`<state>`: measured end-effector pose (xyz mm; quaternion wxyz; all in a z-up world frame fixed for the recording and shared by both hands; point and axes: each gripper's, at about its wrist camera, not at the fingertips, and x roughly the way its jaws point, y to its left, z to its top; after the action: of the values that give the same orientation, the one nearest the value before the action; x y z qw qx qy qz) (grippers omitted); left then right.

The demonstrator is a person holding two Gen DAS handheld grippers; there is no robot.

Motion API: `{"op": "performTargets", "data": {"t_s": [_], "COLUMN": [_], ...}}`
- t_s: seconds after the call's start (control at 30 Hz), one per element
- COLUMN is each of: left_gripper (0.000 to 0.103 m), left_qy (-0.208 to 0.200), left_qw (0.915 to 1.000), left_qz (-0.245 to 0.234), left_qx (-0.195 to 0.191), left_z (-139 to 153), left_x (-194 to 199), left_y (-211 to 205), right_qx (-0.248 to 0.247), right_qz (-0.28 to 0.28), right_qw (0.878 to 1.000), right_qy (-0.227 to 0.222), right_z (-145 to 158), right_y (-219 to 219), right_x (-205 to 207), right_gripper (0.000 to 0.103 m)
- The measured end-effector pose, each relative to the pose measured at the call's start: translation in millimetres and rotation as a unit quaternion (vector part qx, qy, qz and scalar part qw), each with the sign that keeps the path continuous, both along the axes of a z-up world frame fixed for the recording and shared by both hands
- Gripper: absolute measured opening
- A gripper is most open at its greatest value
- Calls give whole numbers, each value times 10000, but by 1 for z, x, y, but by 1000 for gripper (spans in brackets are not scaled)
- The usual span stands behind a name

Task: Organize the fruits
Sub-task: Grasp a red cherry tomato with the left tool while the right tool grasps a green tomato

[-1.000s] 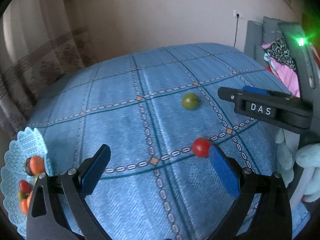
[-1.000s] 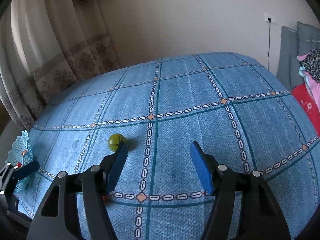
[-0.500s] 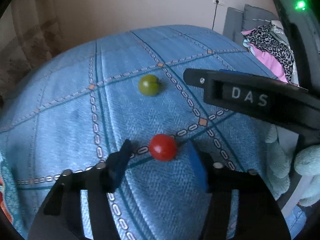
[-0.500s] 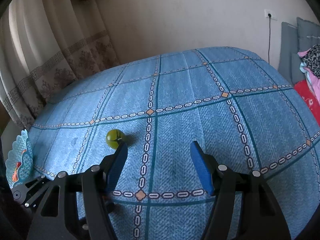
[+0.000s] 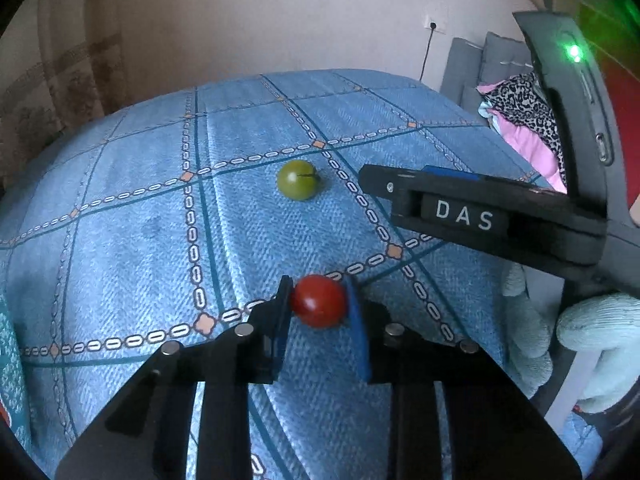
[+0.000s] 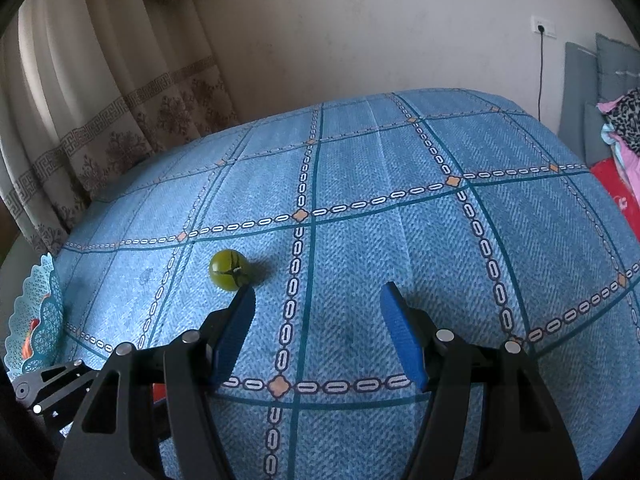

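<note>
red tomato [image 5: 318,301] — pinched between the blue pads of the left tool [image 5: 319,300], on the blue checked bed cover [image 5: 140,240] | green tomato [image 5: 298,179] — loose on the cover, farther off | right tool [image 6: 318,304] — fingers apart, empty, just beside the green tomato | lace basket [image 6: 38,316] at the bed's left edge

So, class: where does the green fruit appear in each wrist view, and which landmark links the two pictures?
Left wrist: green fruit upper centre, beyond the held red fruit.
Right wrist: green fruit left of centre, by the left fingertip.
Shared landmark: the blue patterned cloth.
</note>
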<state>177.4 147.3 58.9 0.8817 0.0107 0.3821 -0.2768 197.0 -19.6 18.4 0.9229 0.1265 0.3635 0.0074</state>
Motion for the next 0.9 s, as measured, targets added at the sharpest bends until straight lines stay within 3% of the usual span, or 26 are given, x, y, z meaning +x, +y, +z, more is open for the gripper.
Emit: {"op": "performTargets", "data": {"t_s": [0.3, 0.6, 0.73, 0.9], "left_gripper": [27, 27, 27, 27], "left_qy": [-58, -136, -114, -61], "left_qw": [9988, 9959, 9945, 9936], "left_qz": [491, 895, 1040, 1121], "left_qx": [6, -49, -71, -115], "left_z": [15, 20, 20, 19], "left_x": [-9, -12, -9, -7], "left_y": [29, 55, 61, 65], "right_qx": [-111, -524, -615, -592], "right_qz": [147, 703, 847, 867], "right_qw": [9998, 9961, 9942, 9937], "right_qy": [60, 60, 257, 384], "right_z": [-1, 5, -2, -7], "right_y": [11, 54, 68, 72], "right_x": [4, 31, 46, 53], "right_gripper": [65, 64, 47, 35]}}
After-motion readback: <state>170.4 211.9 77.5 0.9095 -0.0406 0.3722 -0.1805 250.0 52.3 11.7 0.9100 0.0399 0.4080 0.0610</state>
